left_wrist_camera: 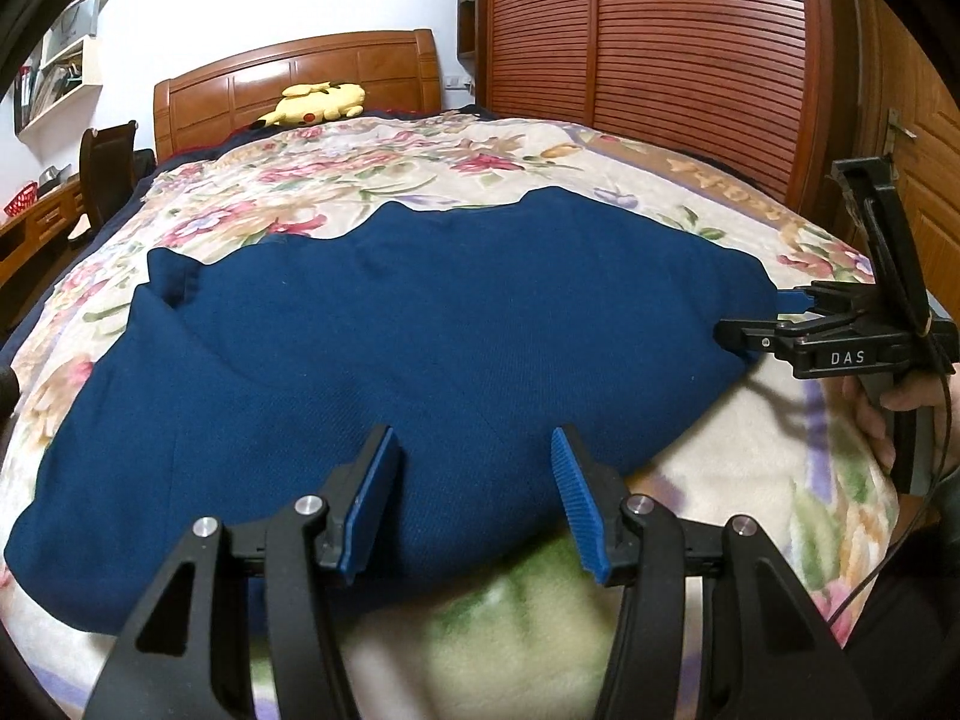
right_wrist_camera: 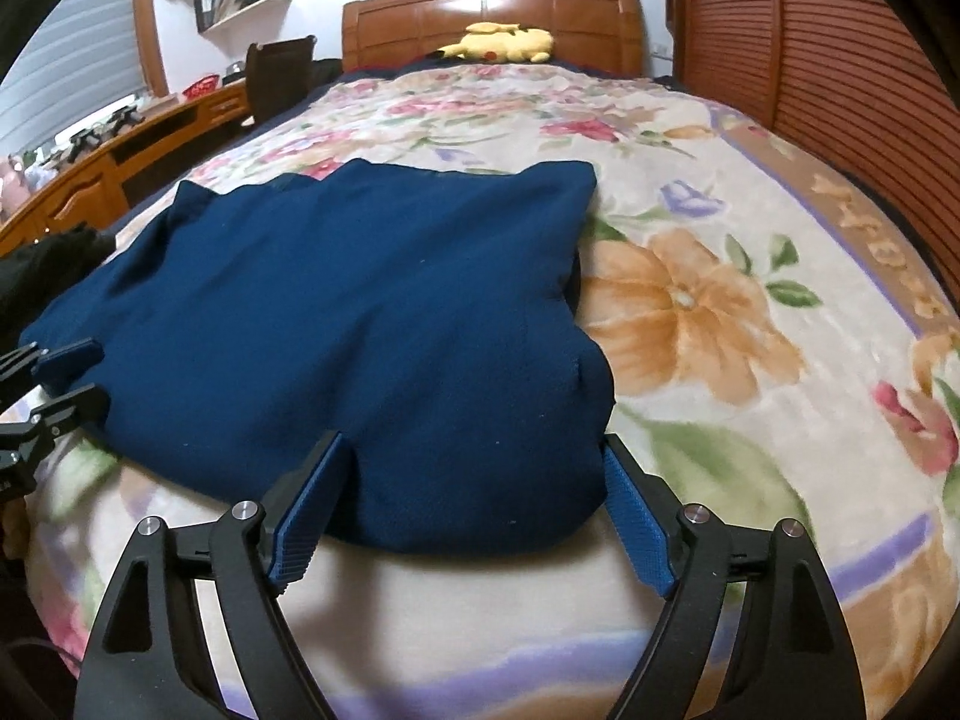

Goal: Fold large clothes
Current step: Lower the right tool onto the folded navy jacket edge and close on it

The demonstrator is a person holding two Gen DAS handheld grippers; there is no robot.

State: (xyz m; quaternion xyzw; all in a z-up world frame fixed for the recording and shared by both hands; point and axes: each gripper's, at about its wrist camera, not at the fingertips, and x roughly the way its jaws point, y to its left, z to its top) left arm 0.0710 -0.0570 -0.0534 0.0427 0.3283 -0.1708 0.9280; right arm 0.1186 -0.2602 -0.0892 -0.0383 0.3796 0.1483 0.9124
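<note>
Blue garment [left_wrist_camera: 420, 348] is lying folded on the floral blanket [left_wrist_camera: 492, 150], right in front of both grippers. Left gripper [left_wrist_camera: 474, 468] has its jaws apart over the near hem, not pinching anything. Right gripper [right_wrist_camera: 474, 468] is spread wide around the near corner, pads not pressing on it. Yellow plush [right_wrist_camera: 498, 42] sits way beyond, by the headboard [right_wrist_camera: 420, 18].

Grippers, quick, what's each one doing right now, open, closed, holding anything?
Left gripper: open, jaws apart over the near edge of the blue garment, gripping nothing.
Right gripper: open wide, straddling the garment's near corner, pads not pressing it.
</note>
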